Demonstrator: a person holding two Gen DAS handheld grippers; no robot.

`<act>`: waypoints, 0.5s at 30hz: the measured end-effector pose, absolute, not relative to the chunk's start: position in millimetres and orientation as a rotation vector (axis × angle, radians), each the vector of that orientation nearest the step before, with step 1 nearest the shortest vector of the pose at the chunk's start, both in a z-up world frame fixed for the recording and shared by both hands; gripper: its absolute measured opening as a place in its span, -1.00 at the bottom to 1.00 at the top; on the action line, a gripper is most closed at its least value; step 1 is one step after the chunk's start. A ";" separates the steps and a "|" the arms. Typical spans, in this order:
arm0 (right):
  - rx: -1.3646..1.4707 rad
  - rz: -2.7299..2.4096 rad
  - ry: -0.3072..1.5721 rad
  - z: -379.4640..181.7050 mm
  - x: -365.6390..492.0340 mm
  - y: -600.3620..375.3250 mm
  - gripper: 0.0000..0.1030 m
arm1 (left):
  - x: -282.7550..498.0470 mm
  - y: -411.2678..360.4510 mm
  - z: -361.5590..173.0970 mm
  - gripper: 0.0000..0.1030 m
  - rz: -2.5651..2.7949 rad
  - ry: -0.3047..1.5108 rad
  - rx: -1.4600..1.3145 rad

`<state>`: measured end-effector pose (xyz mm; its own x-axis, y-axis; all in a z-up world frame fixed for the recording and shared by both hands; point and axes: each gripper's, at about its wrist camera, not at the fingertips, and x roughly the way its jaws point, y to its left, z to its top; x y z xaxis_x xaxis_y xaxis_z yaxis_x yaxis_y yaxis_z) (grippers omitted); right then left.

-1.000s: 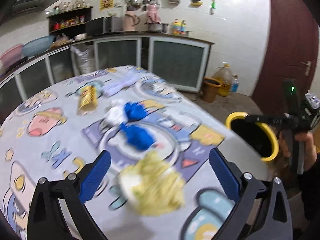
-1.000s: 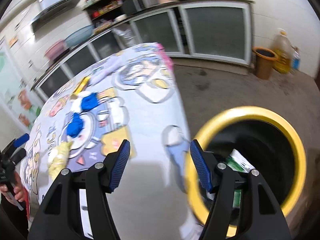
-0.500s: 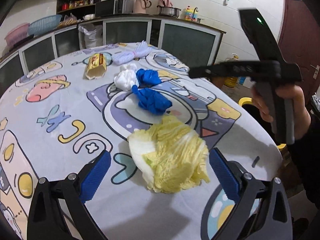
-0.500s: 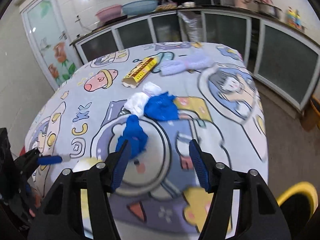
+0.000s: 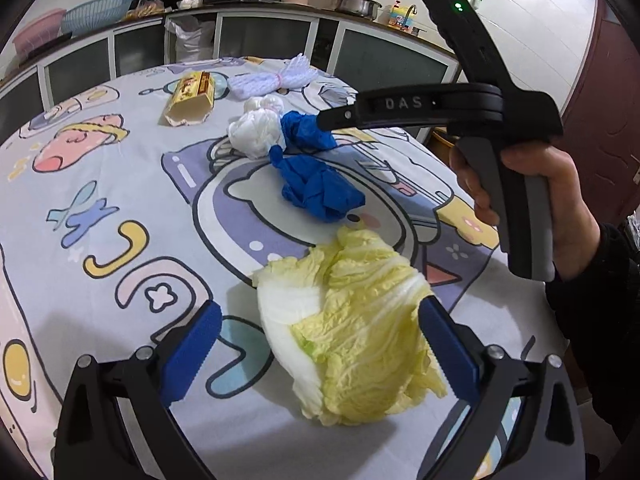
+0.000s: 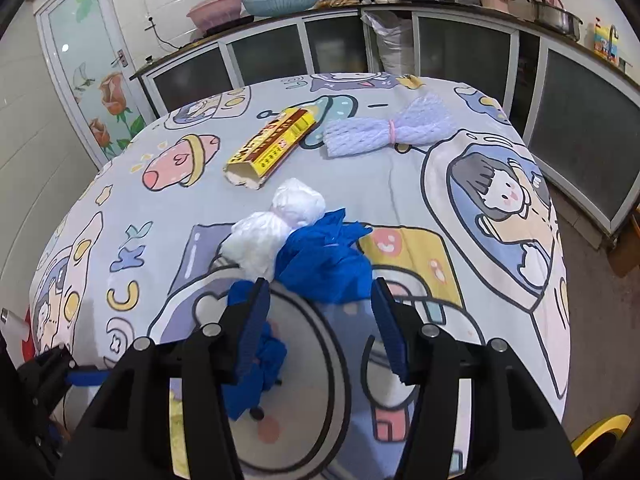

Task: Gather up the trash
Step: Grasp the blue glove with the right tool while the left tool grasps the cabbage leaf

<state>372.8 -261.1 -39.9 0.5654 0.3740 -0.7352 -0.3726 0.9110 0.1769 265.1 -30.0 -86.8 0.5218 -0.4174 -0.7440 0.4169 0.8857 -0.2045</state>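
Both grippers spread wide over trash on the table, nothing gripped.

Left gripper (image 5: 320, 354) has its fingers released either side of the cabbage leaf (image 5: 352, 336), which lies on the table (image 5: 120, 184) near its front edge; the right-hand finger touches or just overlaps the leaf edge, can't tell which. Right gripper (image 6: 322, 330) is also released, held above the table, one blue bag (image 6: 326, 258) just beyond its tips, a second blue bag (image 6: 256, 368) under its left-hand finger. White bag (image 6: 280, 224) touches the first blue bag. Yellow box (image 6: 270, 146) and white net bundle (image 6: 384, 130) lie farther back, apart from each other. Yellow bin rim (image 6: 600, 434) shows at lower right, beside the table.
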 end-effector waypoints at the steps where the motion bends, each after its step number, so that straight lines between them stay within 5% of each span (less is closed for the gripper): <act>1: 0.008 0.439 0.868 -41.0 374.7 -261.9 -0.01 | 266.1 -30.2 -88.5 0.84 -0.500 0.897 -0.003; 15: 0.013 0.439 0.906 -55.6 390.4 -258.0 -0.13 | 277.6 -43.1 -90.4 0.75 -0.559 0.924 -0.021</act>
